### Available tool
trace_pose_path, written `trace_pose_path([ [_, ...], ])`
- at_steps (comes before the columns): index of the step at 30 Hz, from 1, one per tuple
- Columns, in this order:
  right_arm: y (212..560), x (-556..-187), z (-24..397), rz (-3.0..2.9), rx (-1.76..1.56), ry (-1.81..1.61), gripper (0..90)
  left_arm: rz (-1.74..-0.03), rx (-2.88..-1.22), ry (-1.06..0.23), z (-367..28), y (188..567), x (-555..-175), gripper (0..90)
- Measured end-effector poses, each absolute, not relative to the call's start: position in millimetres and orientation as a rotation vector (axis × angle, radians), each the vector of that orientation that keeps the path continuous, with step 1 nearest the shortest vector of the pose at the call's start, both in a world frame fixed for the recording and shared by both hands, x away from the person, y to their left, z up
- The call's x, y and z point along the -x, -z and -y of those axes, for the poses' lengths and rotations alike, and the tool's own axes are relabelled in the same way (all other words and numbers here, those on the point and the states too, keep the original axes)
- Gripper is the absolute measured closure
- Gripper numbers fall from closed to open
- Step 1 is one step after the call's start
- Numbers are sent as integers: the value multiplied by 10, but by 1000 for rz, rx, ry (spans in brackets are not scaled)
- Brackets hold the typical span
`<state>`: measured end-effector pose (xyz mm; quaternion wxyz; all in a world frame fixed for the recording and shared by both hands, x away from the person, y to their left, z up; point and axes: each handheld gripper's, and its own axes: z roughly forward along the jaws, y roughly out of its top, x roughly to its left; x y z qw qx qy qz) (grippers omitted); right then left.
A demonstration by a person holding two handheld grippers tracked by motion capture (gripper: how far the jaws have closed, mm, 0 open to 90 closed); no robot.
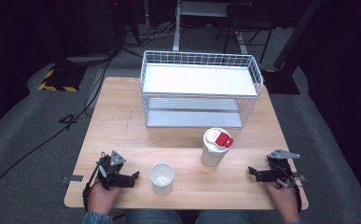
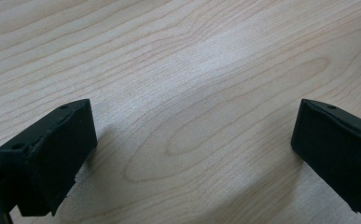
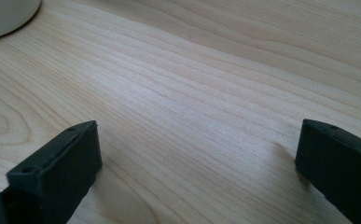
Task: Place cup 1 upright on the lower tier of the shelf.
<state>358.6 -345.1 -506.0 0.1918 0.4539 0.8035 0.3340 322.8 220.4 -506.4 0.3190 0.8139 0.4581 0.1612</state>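
On the table (image 1: pixel 122 121), the open cup (image 1: pixel 162 178) stands near the front edge; the lidded cup (image 1: pixel 215 147) is behind it to the right. The wire rack (image 1: pixel 199 88) stands farther back, seemingly empty.

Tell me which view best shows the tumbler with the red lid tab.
The high view: the tumbler stands whole on the table, lid visible. The right gripper view may catch its base as a pale curve at one corner; the left gripper view shows wood.

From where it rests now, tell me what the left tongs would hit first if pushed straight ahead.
Most likely the small white cup: the left tongs lie open on the table, pointing toward it. Depth is uncertain; they might pass just in front.
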Motion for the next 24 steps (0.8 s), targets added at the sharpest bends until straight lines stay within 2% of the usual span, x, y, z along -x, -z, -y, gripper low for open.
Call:
trace_pose_path([
  [24, 5060, -3584, 3450, -2254, -1276, -937, 6, -1210, -2138, -427, -2200, 5064, -3229, 5],
])
